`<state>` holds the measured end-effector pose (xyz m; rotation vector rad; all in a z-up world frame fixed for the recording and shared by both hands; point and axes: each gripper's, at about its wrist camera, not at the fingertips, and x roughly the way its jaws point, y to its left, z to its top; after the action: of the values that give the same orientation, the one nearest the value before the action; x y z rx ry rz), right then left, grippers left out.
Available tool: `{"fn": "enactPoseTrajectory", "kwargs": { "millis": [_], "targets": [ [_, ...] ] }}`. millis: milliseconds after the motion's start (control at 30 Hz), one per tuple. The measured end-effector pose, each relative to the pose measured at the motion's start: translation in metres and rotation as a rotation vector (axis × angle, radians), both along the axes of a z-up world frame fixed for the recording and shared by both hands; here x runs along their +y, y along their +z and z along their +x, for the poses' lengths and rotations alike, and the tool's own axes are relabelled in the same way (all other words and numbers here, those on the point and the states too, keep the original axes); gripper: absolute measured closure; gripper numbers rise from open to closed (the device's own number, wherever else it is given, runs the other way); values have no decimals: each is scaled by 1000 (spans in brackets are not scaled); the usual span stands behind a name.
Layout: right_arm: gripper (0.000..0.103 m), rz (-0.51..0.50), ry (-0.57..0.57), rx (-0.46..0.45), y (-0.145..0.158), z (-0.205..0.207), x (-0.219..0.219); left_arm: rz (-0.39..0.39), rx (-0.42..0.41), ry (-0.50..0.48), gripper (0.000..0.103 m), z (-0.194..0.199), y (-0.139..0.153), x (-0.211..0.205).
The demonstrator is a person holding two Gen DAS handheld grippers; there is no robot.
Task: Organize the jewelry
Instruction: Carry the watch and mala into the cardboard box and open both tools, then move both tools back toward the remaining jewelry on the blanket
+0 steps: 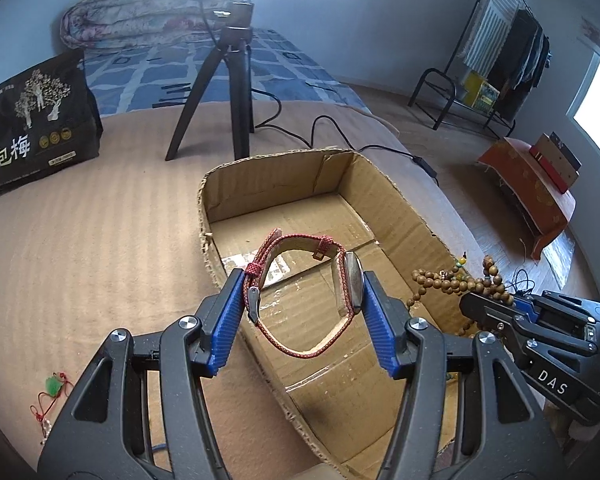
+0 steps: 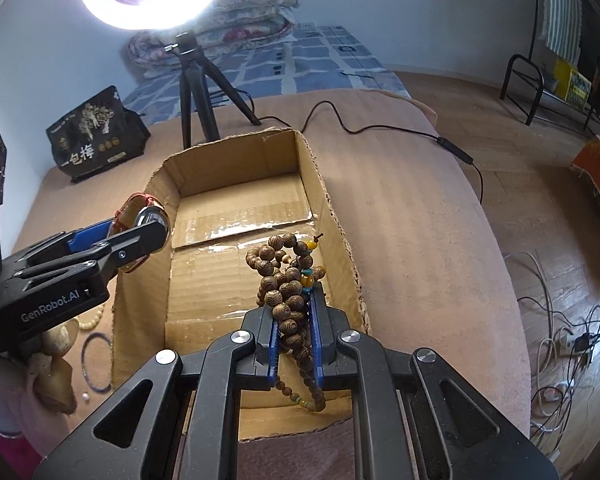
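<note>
From your left wrist, your left gripper [image 1: 304, 304] clamped the red-strapped watch [image 1: 306, 292] between its pads, above the open cardboard box [image 1: 396, 200]. From your right wrist, your right gripper [image 2: 294, 336] was pinched narrow on the wooden bead strand [image 2: 286, 280], also over the box.

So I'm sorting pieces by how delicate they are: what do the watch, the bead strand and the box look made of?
Watch: woven red fabric strap, threads visible; shiny case, probably polished metal. Bead strand: brown grained beads, likely wood, matte, with a few yellow and teal beads of unclear material. Cardboard box: corrugated cardboard, torn fluted edges.
</note>
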<state>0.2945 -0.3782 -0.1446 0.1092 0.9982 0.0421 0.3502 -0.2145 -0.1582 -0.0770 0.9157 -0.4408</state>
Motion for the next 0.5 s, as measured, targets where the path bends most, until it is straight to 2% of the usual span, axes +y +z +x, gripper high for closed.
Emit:
{"fn": "enactPoseTrajectory", "kwargs": {
  "millis": [233, 267, 300, 333, 367, 400, 433, 500],
  "targets": [
    [92, 10, 6, 4, 0, -3, 2, -10, -3, -14, 42, -3, 4, -4],
    [89, 10, 6, 7, 0, -3, 2, -11, -2, -13, 41, -4, 4, -4],
    [85, 12, 8, 13, 0, -3, 2, -13, -2, -9, 41, -4, 5, -4],
    [71, 13, 10, 17, 0, -3, 3, -14, -2, -5, 40, -5, 6, -4],
    [54, 14, 11, 16, 1, -5, 3, -13, 1, -2, 35, -4, 7, -3],
    [46, 11, 13, 10, 2, -6, 4, -15, 3, 4, 32, -5, 8, -3],
    [40, 1, 14, -1, 4, -7, 5, -16, 0, 8, 32, -5, 9, -1],
    [40, -17, 21, -9, 7, -9, 8, -19, -5, 12, 32, -6, 11, 1]
  ]
}}
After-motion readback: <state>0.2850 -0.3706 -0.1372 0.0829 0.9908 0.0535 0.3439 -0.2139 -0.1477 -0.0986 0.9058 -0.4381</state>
